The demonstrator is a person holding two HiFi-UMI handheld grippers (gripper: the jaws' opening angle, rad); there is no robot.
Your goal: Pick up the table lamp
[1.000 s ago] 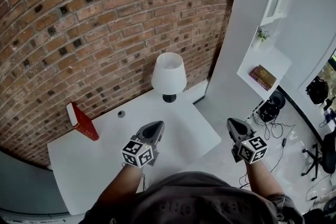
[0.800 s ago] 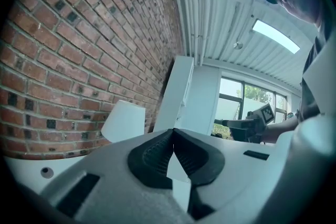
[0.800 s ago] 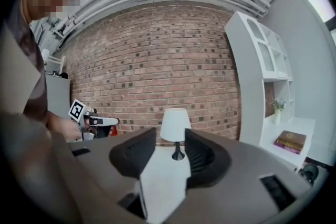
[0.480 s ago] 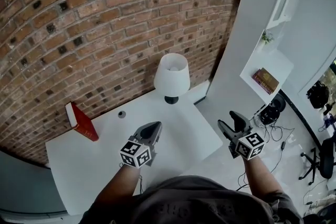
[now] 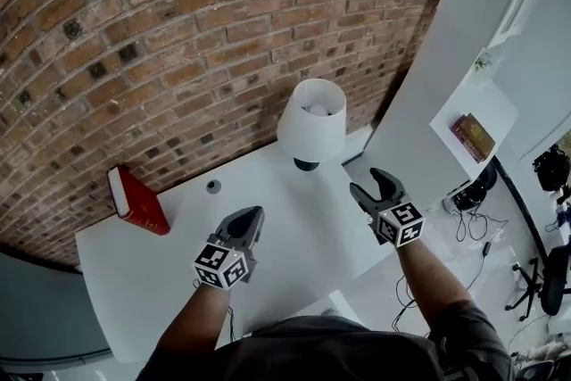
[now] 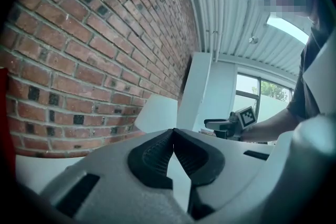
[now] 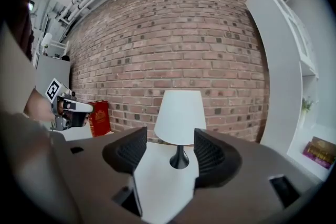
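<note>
The table lamp (image 5: 310,122), with a white shade and a black base, stands at the far edge of the white table (image 5: 294,232) against the brick wall. My right gripper (image 5: 366,183) is open over the table's right edge, short of the lamp and a little to its right. The right gripper view shows the lamp (image 7: 179,115) framed between the spread jaws (image 7: 169,136), still apart from them. My left gripper (image 5: 252,216) hovers shut and empty over the middle of the table. In the left gripper view its jaw tips (image 6: 173,131) meet, with the lamp shade (image 6: 156,113) beyond.
A red book (image 5: 138,202) stands at the table's far left by the wall. A small grey round thing (image 5: 212,186) lies near it. To the right stands a white shelf unit (image 5: 464,116) holding a book (image 5: 473,136). Cables and bags lie on the floor (image 5: 500,219).
Both grippers moved forward toward the lamp, the right one more, coming in over the table's edge. The right gripper's jaws went from shut to wide open.
</note>
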